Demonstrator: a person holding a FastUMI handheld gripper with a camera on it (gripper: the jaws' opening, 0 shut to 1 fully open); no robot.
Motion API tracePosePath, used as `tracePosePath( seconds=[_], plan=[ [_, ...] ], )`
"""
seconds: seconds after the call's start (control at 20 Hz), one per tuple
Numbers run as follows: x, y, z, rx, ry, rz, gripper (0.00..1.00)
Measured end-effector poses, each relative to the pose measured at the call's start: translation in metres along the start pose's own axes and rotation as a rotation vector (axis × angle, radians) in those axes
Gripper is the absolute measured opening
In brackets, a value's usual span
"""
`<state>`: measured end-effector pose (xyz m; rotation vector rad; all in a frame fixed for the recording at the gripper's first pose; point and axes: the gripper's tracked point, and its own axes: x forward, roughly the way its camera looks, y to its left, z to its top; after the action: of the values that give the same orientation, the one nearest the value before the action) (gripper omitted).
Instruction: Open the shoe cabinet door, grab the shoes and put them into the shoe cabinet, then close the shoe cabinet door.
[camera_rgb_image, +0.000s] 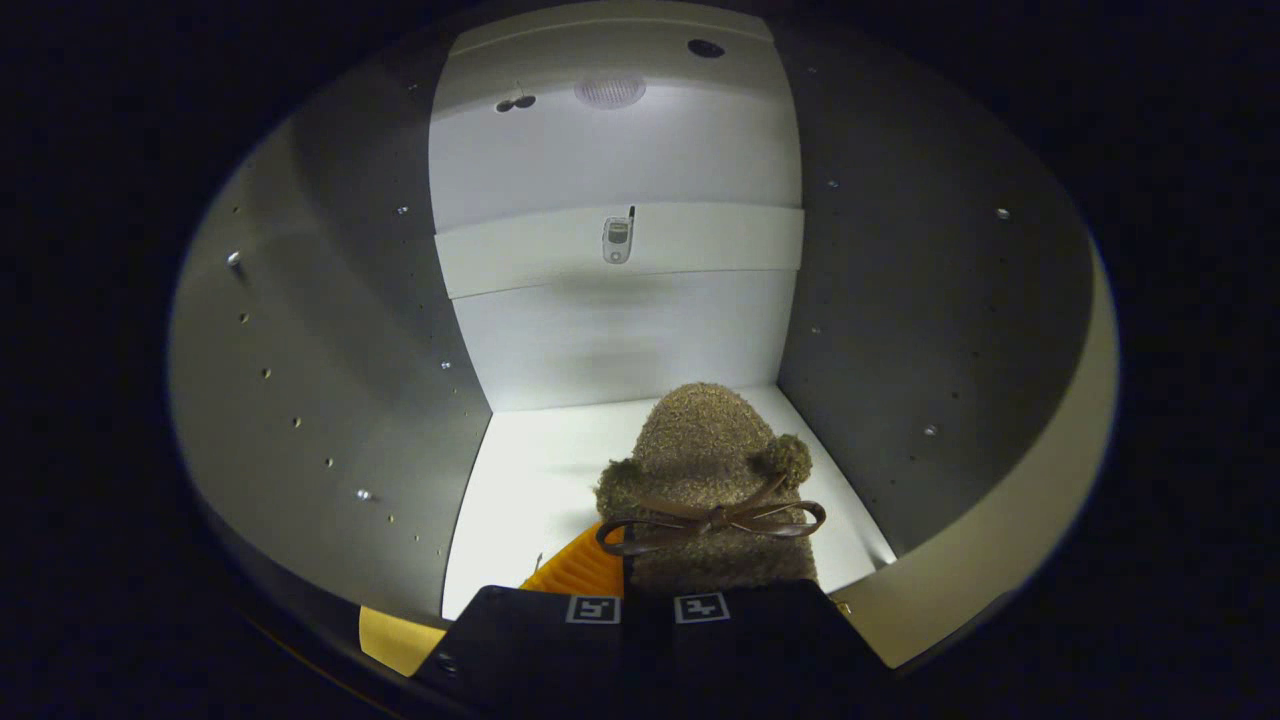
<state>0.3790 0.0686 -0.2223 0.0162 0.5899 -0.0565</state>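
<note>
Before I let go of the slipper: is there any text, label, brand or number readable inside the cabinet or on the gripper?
No readable text.
Two square black-and-white marker tags on the gripper: coded patterns, no letters or numbers.
Small grey device on the white back-wall band of the cabinet: too small to read.
Fuzzy brown slipper with a brown bow, held between the closed gripper fingers: no label visible.
</note>
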Motion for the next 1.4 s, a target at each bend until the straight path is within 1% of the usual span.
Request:
tracePosePath(
  seconds=[0.2,0.5,0.6,0.75,0.8,0.85,0.95,1.05,1.15,1.25,1.4],
  plan=[
    [0.04,0.005,0.01,-0.002,0.025,0.016,0.05],
    [0.088,0.002,0.01,0.068,0.079,0.022,0.05],
    [0.1,0.002,0.008,0.047,0.096,0.02,0.06],
    [0.112,0.011,0.011,0.024,0.089,0.028,0.06],
    [0.112,0.007,0.007,0.016,0.099,0.01,0.15],
    [0.113,0.009,0.006,0.015,0.104,0.014,0.24],
    [0.113,0.007,0.005,0.0,0.103,0.013,0.22],
    [0.102,0.008,0.002,-0.034,0.11,0.011,0.36],
    [0.09,0.009,0.001,-0.065,0.1,0.012,0.46],
    [0.069,0.013,0.006,-0.076,0.063,0.02,0.51],
    [0.033,0.019,0.016,-0.1,-0.017,0.03,0.51]
  ],
)
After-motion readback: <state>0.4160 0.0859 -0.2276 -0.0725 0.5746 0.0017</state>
